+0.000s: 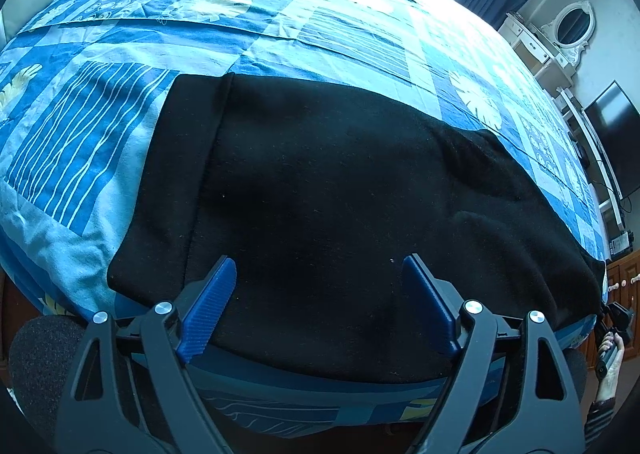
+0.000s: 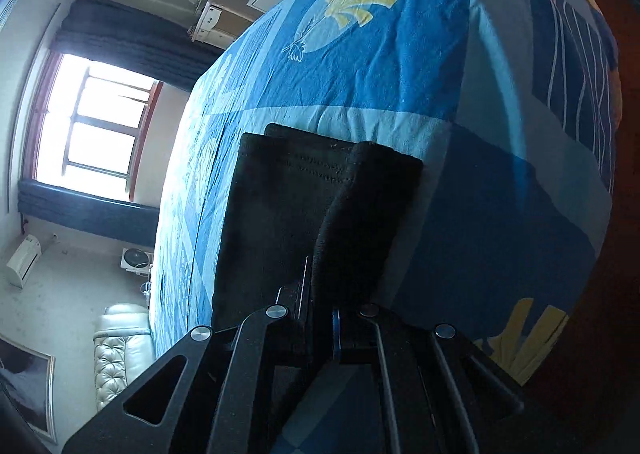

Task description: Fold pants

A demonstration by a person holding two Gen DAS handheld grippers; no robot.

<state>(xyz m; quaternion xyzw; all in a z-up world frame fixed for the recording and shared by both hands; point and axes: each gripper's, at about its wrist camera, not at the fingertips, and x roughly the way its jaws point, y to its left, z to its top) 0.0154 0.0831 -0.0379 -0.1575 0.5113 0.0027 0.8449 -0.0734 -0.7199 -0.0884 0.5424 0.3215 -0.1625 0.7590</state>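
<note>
Black pants lie flat across the near side of a bed with a blue patterned cover, the waistband toward the left. My left gripper hovers over the pants' near edge, jaws wide open, blue pads apart and holding nothing. At the pants' far right end a hand holds my right gripper. In the right wrist view that gripper is shut on a raised ridge of the pants, near the cuff end, close to the edge of the bed.
A white dresser with an oval mirror and a dark TV screen stand beyond the bed's right side. A bright window with dark curtains and a pale tufted sofa line the room. The rest of the bed cover is bare.
</note>
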